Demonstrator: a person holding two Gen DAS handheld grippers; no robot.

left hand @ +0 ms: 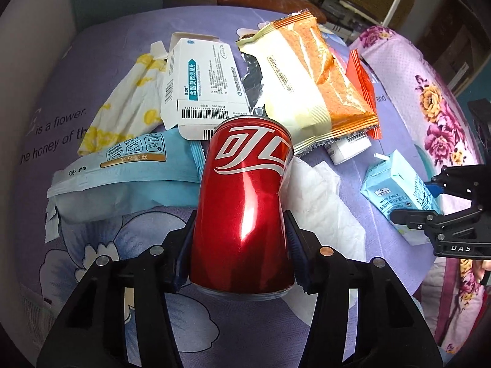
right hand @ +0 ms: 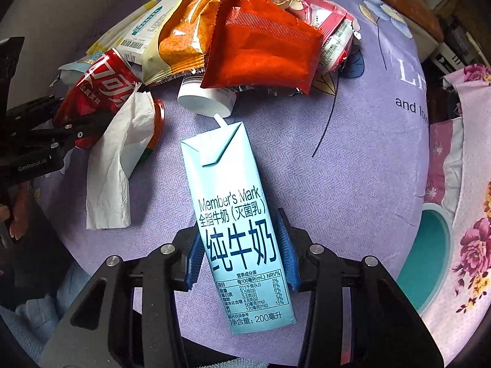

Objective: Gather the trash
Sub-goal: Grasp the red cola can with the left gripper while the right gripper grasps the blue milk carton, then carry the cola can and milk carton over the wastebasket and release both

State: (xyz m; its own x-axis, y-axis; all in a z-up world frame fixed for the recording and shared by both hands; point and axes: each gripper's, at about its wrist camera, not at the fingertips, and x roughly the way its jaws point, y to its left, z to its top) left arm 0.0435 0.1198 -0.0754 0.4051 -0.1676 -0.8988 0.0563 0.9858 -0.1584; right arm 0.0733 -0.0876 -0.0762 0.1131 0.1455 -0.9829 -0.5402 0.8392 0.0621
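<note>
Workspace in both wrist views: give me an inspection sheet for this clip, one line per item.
Surface: purple flowered bedsheet with printed words.
Job's things: dented red can; blue milk carton with a straw; white tissue; orange snack bag; red wrapper; medicine box; blue pouch.
Clutter: yellow-patterned paper; small white bottle.
Grippers: left gripper shut on the can; right gripper fingers against the carton's sides.
Cables: nothing seen.
Surroundings: pink floral cloth at the right; teal container beyond the sheet's edge.
</note>
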